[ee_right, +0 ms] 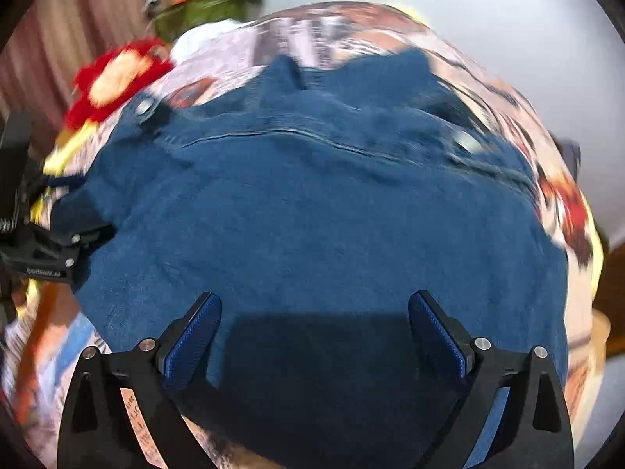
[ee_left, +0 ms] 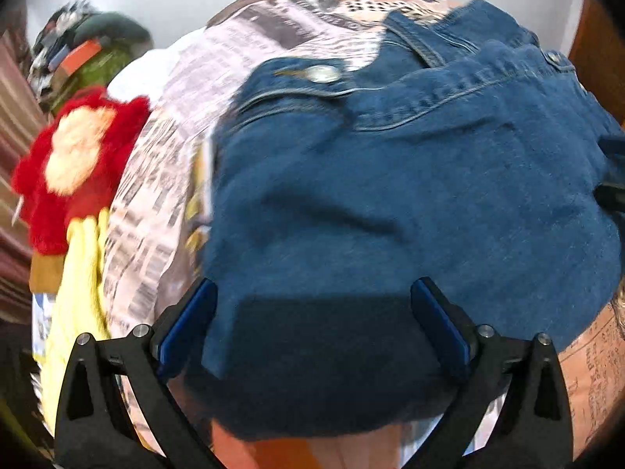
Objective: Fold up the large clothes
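A blue denim garment [ee_left: 410, 195] with metal buttons lies folded on a newspaper-print sheet [ee_left: 164, 164]; it also fills the right wrist view [ee_right: 312, 215]. My left gripper [ee_left: 314, 293] is open, its blue pads spread wide just above the denim's near edge, holding nothing. My right gripper [ee_right: 314, 305] is open too, over the denim's near part, empty. The left gripper's black body [ee_right: 43, 250] shows at the left edge of the right wrist view, beside the denim.
A red and cream fluffy item [ee_left: 78, 156] and a yellow cloth [ee_left: 78, 293] lie left of the denim. A pile of other clothes [ee_left: 86, 51] sits at the back left. A white wall is behind. Striped fabric [ee_left: 11, 148] hangs at far left.
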